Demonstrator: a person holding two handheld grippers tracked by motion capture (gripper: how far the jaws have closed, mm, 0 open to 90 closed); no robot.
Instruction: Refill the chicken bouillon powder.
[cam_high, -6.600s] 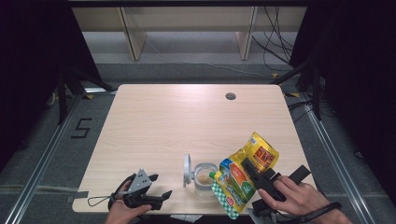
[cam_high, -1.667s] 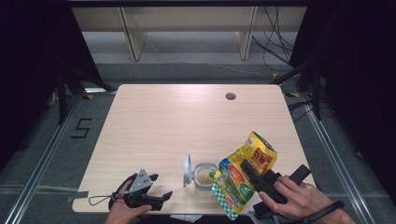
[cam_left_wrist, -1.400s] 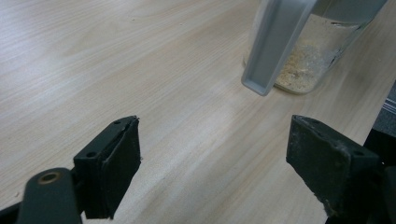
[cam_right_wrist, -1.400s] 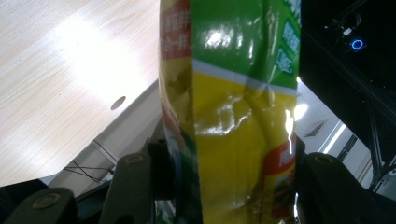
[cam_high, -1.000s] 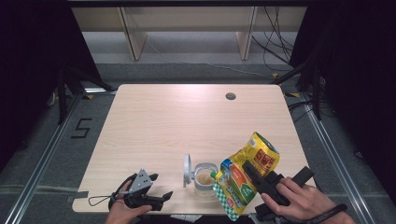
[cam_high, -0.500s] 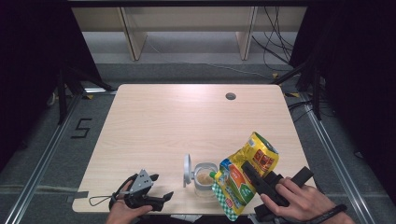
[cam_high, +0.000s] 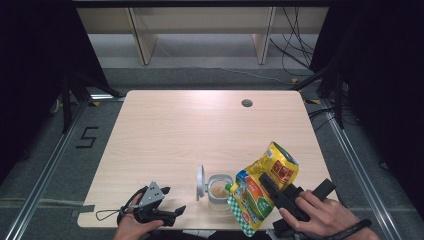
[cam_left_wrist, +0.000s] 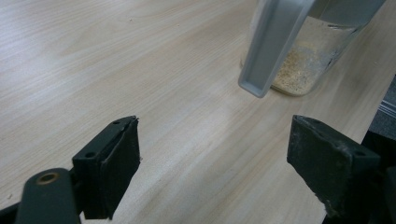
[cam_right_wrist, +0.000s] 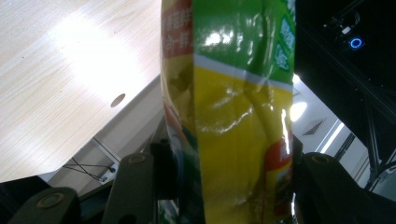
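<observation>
Comparing this moment with the frames a few seconds back, almost nothing has shifted: the right tongs (cam_high: 272, 192) stay clamped on the yellow-and-green pouch (cam_high: 262, 187), which hangs tilted with its lower end over the mouth of the small clear jar (cam_high: 218, 190) near the front edge of the tabletop (cam_high: 200, 130). In the right gripper view the pouch (cam_right_wrist: 233, 116) sits squeezed between both jaws. The jar's flip lid (cam_high: 200, 181) stands open on its left side, and a shallow layer of pale powder (cam_left_wrist: 299, 65) lies in the bottom. The left tongs (cam_high: 167, 207) rest apart and empty on the tabletop, well left of the jar. With so little change, the pour seems to be running slowly or stalled, and the fill looks low.
</observation>
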